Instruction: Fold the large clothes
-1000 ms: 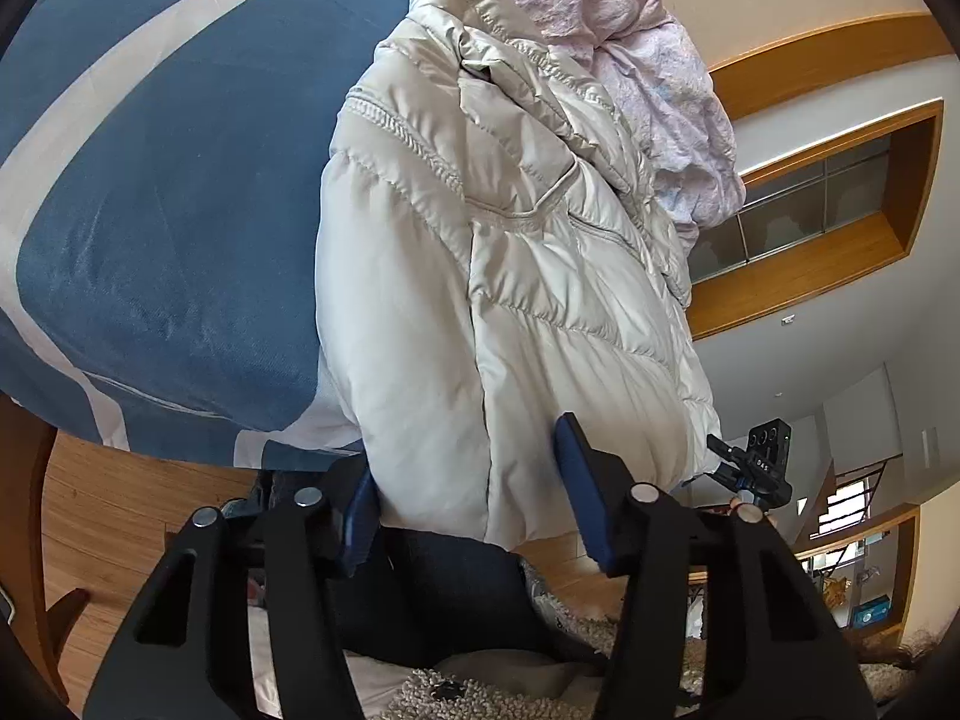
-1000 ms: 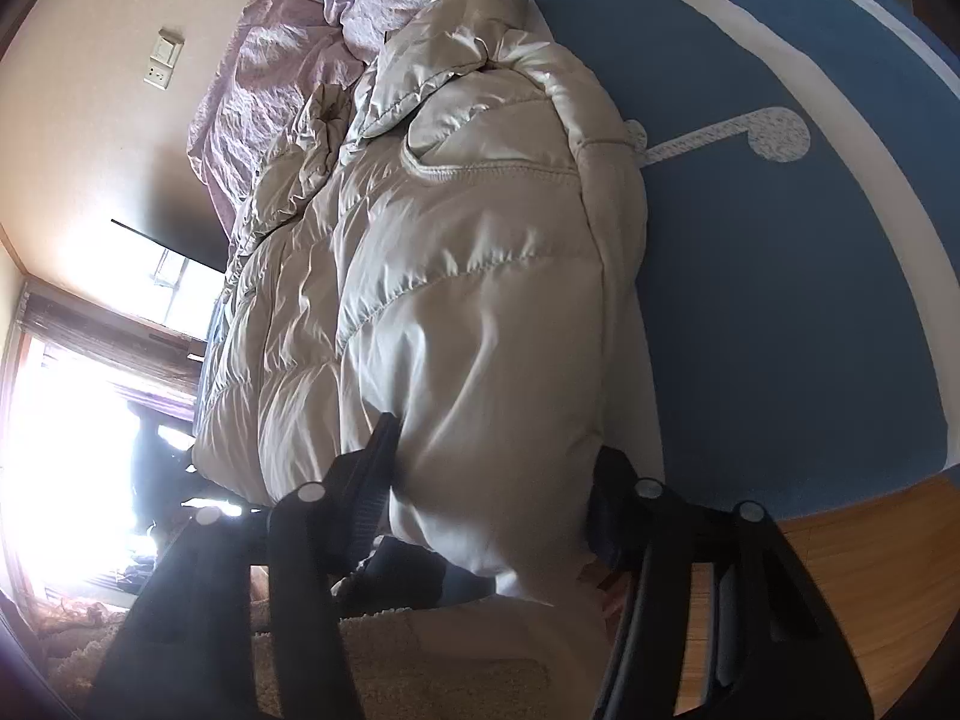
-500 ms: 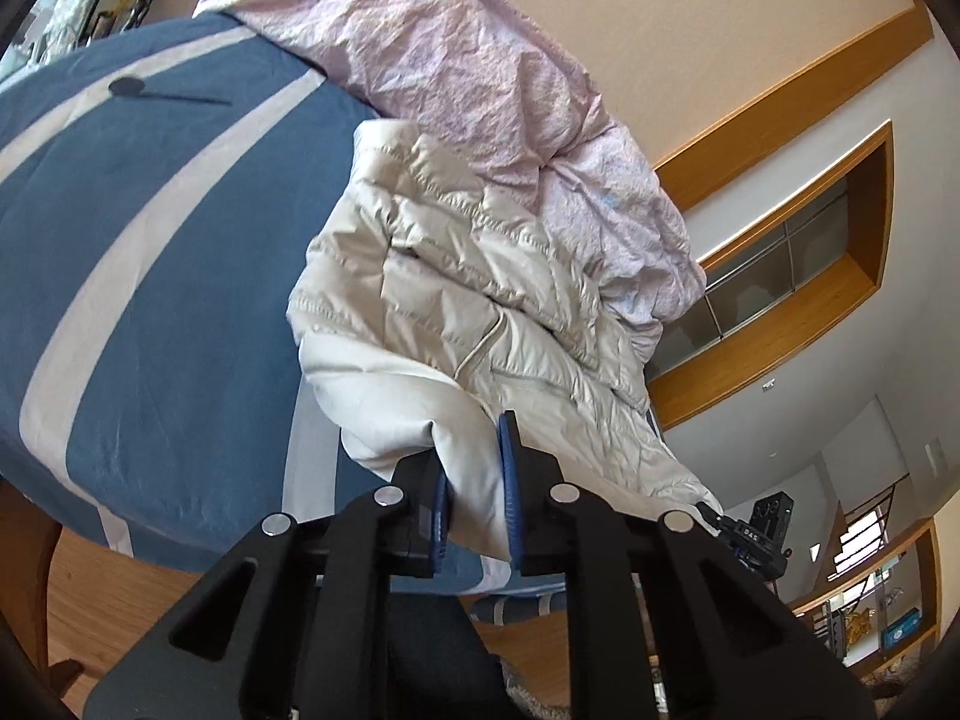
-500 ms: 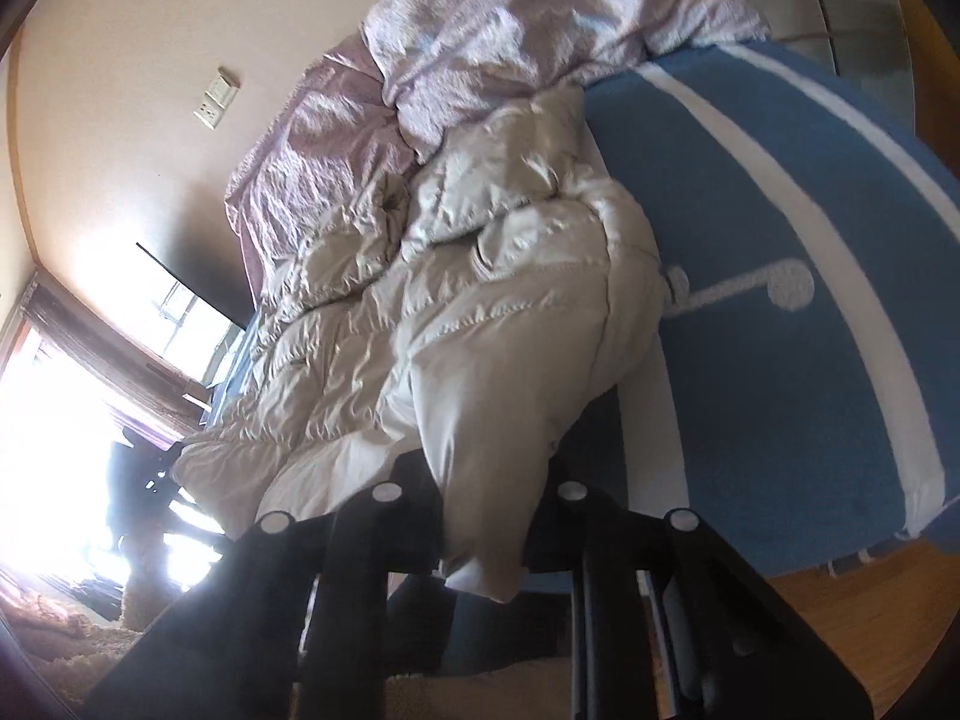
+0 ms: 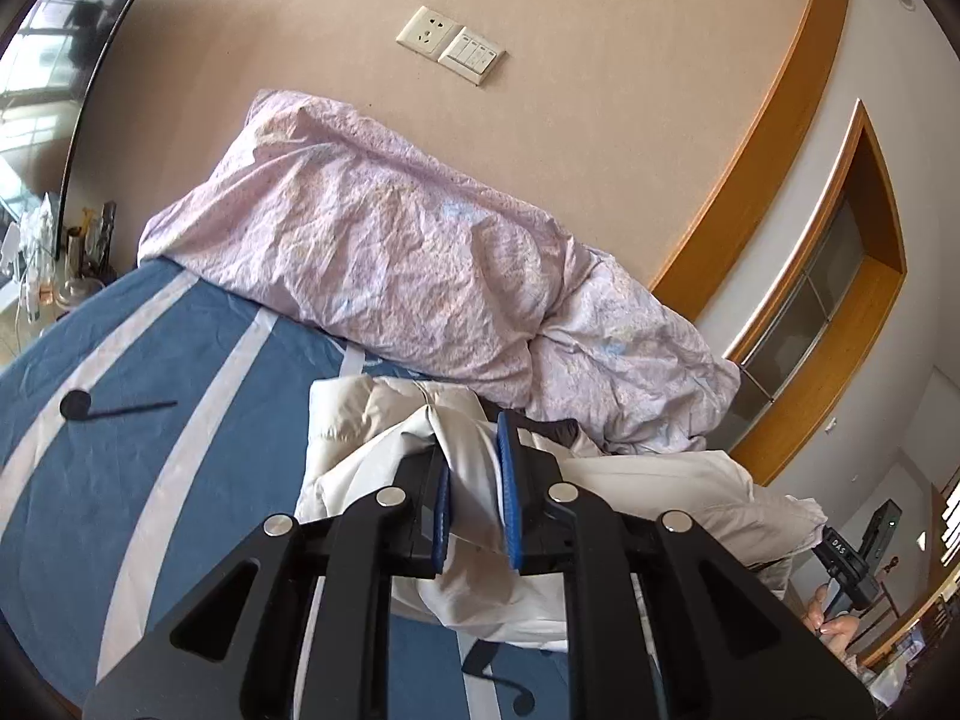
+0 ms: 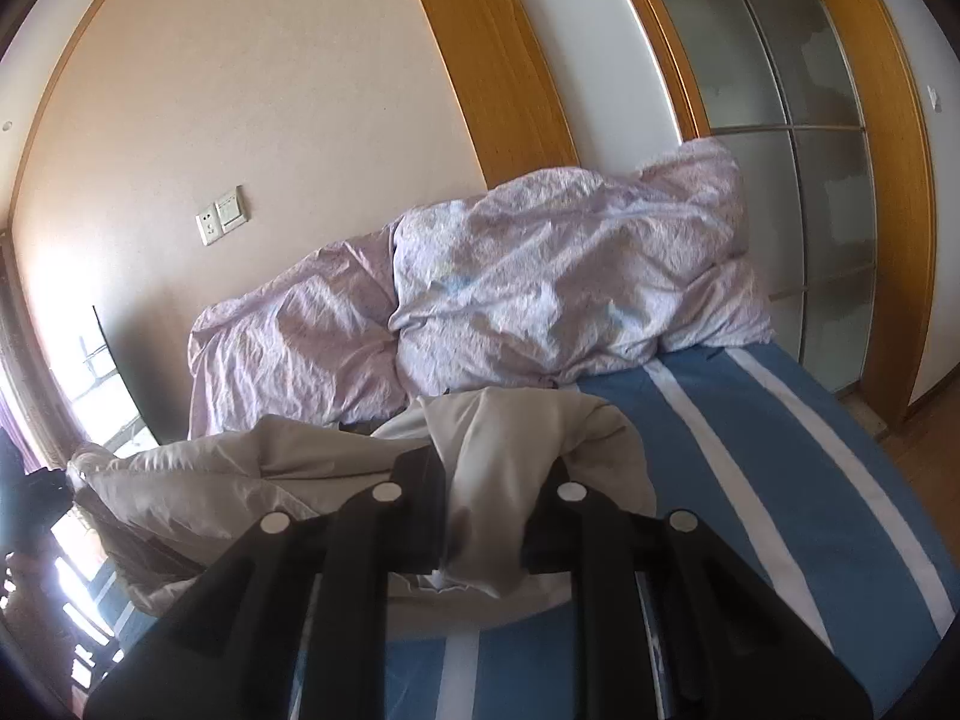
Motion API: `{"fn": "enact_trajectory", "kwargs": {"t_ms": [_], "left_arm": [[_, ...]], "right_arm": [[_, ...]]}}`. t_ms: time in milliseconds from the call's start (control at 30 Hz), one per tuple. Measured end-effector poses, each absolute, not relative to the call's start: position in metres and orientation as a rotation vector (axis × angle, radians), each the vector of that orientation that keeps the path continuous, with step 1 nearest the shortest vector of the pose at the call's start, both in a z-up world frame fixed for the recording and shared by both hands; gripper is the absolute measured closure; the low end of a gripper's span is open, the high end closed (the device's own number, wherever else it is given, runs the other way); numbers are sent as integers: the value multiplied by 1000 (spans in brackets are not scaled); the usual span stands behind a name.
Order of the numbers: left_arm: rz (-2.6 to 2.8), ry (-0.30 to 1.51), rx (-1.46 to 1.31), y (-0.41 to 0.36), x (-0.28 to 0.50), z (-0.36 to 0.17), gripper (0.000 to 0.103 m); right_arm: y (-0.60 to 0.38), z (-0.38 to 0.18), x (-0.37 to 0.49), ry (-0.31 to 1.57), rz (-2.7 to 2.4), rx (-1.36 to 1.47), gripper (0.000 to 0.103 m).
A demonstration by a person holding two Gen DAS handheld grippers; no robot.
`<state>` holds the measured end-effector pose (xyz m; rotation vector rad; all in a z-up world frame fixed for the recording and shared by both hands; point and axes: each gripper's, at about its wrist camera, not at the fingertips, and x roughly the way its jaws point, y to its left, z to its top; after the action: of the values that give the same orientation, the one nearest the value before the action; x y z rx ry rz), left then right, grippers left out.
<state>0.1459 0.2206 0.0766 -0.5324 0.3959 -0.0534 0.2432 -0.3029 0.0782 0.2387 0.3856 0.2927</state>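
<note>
The cream puffer jacket is bunched over the blue striped bed, its hem raised off the sheet at both ends. Left gripper pinches a fold of jacket between its blue pads; right gripper clamps another fold of the jacket. At twelve o'clock from both, the crumpled lilac duvet heaps against the wall, with the wall socket above.
</note>
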Motion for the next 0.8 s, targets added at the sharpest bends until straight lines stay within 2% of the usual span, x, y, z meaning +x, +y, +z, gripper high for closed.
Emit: {"fn": "enact_trajectory", "kwargs": {"t_ms": [300,533,800], "left_arm": [[59,387,-430,231,239,95,90],[125,428,-424,245,307,66,90],[203,488,-368,241,377,24,90]], "right_arm": [[-238,95,343,323,83,115,85],[-204,63,415,391,-21,67,85],[-188,16,487,557,-129,107,82]]}}
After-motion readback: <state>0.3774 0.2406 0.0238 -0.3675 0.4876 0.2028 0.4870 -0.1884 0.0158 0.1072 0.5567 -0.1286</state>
